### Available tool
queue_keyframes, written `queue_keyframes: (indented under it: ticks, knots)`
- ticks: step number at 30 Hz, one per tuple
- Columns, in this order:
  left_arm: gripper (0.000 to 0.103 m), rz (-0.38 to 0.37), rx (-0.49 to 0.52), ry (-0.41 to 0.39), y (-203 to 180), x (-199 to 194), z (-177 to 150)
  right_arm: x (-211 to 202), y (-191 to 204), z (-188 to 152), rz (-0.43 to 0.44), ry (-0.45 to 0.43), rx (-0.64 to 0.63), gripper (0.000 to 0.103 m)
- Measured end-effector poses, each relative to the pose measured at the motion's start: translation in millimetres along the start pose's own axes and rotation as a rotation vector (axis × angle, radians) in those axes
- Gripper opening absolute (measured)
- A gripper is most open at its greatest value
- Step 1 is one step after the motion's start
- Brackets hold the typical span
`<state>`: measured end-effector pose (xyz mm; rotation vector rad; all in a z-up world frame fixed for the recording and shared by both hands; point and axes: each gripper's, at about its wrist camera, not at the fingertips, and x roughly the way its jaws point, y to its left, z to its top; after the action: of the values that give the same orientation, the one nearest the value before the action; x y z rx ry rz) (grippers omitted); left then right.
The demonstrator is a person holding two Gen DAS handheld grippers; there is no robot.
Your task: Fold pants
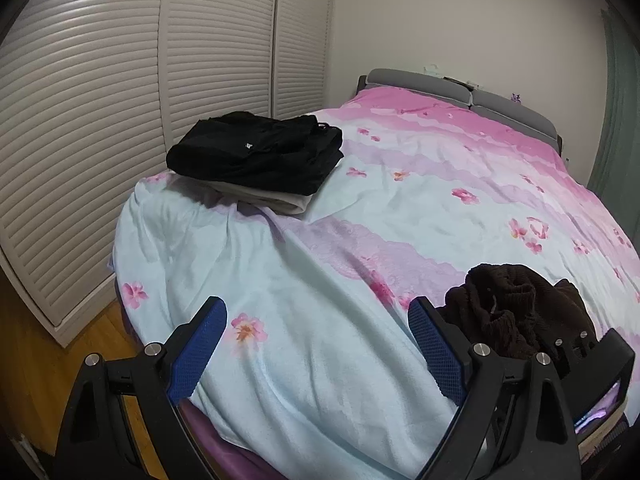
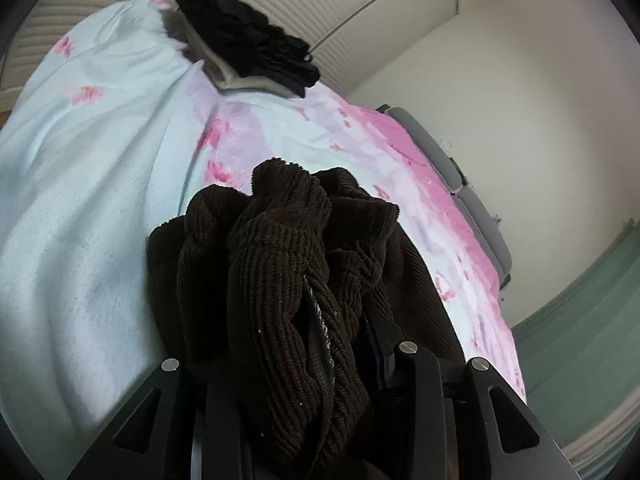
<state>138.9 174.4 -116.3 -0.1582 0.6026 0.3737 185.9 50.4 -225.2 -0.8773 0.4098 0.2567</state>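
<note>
Dark brown corduroy pants (image 2: 288, 280) are bunched up in my right gripper (image 2: 304, 368), which is shut on them above the floral bedspread (image 2: 88, 200); its fingers are mostly hidden by the fabric. The same brown bundle (image 1: 516, 308) and the right gripper's body (image 1: 592, 352) show at the lower right of the left wrist view. My left gripper (image 1: 318, 320) is open and empty, with blue pads, hovering over the near end of the bed (image 1: 320, 360).
A stack of folded clothes, black on top of beige (image 1: 256, 152), lies at the bed's far left corner; it also shows in the right wrist view (image 2: 244, 40). Louvered closet doors (image 1: 100, 100) stand left. A grey headboard (image 1: 480, 100) is at the far end.
</note>
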Motion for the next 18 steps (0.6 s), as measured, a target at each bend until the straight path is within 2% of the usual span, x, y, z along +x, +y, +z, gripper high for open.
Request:
queue_keyframes:
  ticks: [5, 8, 11, 15, 18]
  knots:
    - [0.093, 0.001, 0.010, -0.026, -4.1, -12.2, 4.4, -26.5, -21.2, -6.8, -0.011, -0.022, 0.059, 0.039]
    - [0.093, 0.000, 0.023, -0.041, -9.5, -19.6, 6.7, -36.9, -26.5, -12.7, -0.050, -0.027, 0.054, 0.052]
    - [0.093, 0.002, 0.030, -0.049, -12.9, -24.8, 8.2, -42.7, -26.7, -16.4, -0.099, -0.036, 0.036, 0.071]
    - [0.093, 0.016, 0.029, -0.041, -11.8, -29.1, 7.9, -43.8, -20.9, -7.6, -0.126, -0.048, 0.006, 0.072]
    - [0.093, 0.034, 0.025, -0.035, -6.3, -30.5, 9.3, -43.4, -17.6, -0.7, -0.169, -0.020, -0.019, 0.072]
